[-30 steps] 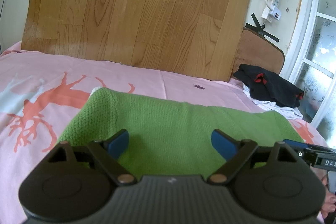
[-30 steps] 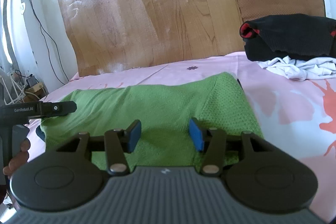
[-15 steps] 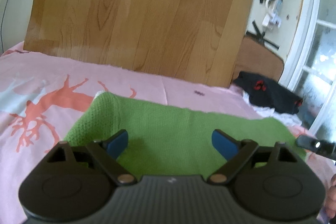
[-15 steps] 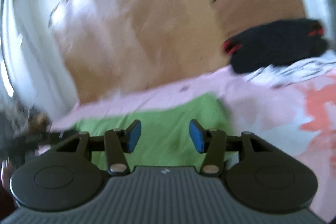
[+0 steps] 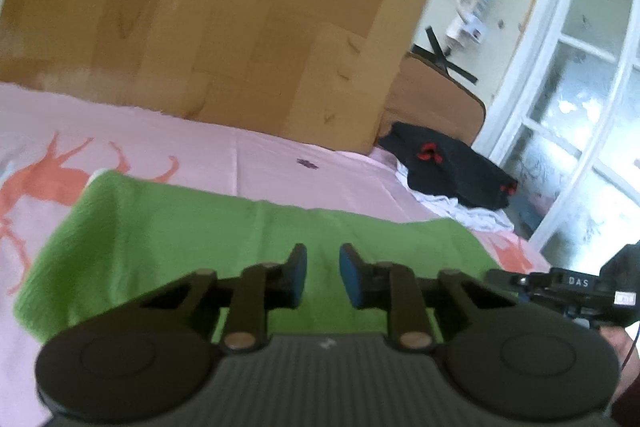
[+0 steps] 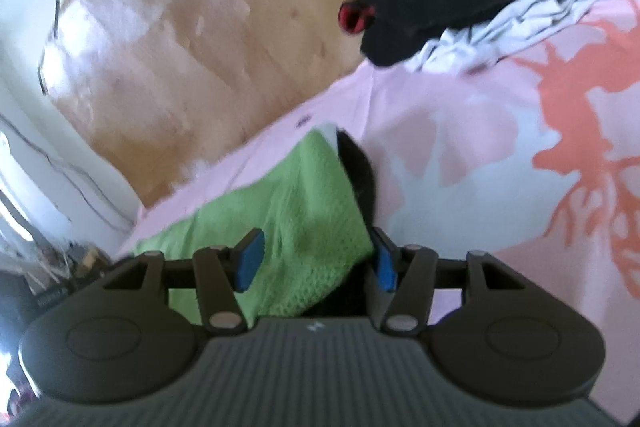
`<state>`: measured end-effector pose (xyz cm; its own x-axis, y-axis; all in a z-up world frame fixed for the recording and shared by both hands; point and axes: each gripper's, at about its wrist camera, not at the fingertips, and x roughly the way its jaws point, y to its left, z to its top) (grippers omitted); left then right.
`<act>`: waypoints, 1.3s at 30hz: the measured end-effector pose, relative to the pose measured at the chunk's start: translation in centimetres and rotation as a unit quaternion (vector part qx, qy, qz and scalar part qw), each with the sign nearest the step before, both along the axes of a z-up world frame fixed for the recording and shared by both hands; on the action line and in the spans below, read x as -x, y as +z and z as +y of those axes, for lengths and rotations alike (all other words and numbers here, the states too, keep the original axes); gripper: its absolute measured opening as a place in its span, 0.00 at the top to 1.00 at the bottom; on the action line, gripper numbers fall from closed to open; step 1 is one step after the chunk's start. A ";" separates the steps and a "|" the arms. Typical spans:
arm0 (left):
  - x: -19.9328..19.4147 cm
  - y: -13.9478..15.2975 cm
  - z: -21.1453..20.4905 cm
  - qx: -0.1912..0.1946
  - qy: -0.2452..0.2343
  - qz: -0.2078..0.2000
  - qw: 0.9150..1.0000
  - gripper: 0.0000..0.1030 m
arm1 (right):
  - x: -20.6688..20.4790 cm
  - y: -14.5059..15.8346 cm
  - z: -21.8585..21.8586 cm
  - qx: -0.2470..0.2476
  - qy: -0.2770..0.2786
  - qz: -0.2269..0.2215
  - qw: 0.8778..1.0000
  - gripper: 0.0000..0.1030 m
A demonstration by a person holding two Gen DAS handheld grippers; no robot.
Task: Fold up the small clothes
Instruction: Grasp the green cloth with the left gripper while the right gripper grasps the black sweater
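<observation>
Left fingers (image 5: 323,273) closing narrow over green knit (image 5: 168,227), right fingers (image 6: 316,259) opening around its edge. Barely started; black and white pile (image 5: 452,179) untouched.

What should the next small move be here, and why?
Probably shut the right gripper on the green cloth: its jaws are opening with the cloth's end between them, ungripped. The left gripper has its jaws closing over the near edge, so both ends could then lift for the fold.
</observation>
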<state>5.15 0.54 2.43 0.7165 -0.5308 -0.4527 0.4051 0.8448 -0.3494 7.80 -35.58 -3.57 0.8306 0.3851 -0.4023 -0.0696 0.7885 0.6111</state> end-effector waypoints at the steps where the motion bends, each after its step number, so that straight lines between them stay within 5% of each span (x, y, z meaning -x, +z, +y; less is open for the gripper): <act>1: -0.3 -0.1 -0.5 -0.009 0.000 0.003 1.000 0.82 | 0.0 0.0 0.2 0.005 0.001 -0.006 1.000 0.42; 2: -0.7 -0.3 -0.8 -0.011 -0.002 0.010 1.000 0.86 | -0.2 0.0 0.2 0.000 0.002 -0.005 1.000 0.42; 4: -1.7 -1.3 -1.3 -0.013 -0.007 0.040 0.999 0.96 | -0.6 -0.3 0.1 -0.026 0.008 0.015 1.000 0.65; 6: -2.4 -2.5 -1.8 -0.027 -0.003 0.056 0.998 0.97 | -0.7 -0.3 -0.2 -0.067 0.010 0.034 0.997 0.73; 9: -2.5 -2.4 -2.0 -0.032 -0.004 0.054 0.998 0.97 | -0.3 2.2 0.1 -0.104 0.033 0.008 0.994 0.75; 14: -2.3 -2.1 -2.0 -0.028 -0.004 0.054 0.998 0.96 | -1.2 9.0 5.6 -0.066 0.111 -0.052 0.990 0.76; 19: -0.2 -0.4 3.5 0.055 0.018 0.033 0.998 0.89 | -4.3 13.1 14.5 0.000 0.204 -0.068 0.977 0.76; 24: 3.3 1.1 13.6 0.115 0.144 -0.007 0.983 0.79 | -8.1 12.3 24.1 0.054 0.295 -0.043 0.953 0.76; 28: 4.7 1.9 17.4 0.123 0.196 -0.025 0.973 0.76 | -12.3 6.7 30.8 0.089 0.338 0.030 0.936 0.75; 33: 3.9 1.5 16.6 0.117 0.173 -0.015 0.978 0.72 | -11.5 7.3 28.8 -0.006 0.358 0.003 0.934 0.55; 38: 2.3 0.6 14.3 0.119 0.146 -0.006 0.982 0.67 | -8.7 10.7 23.2 0.015 0.299 -0.079 0.951 0.56; 39: 2.0 0.5 13.9 0.117 0.141 -0.003 0.983 0.67 | -9.1 11.0 22.6 0.020 0.284 -0.082 0.955 0.64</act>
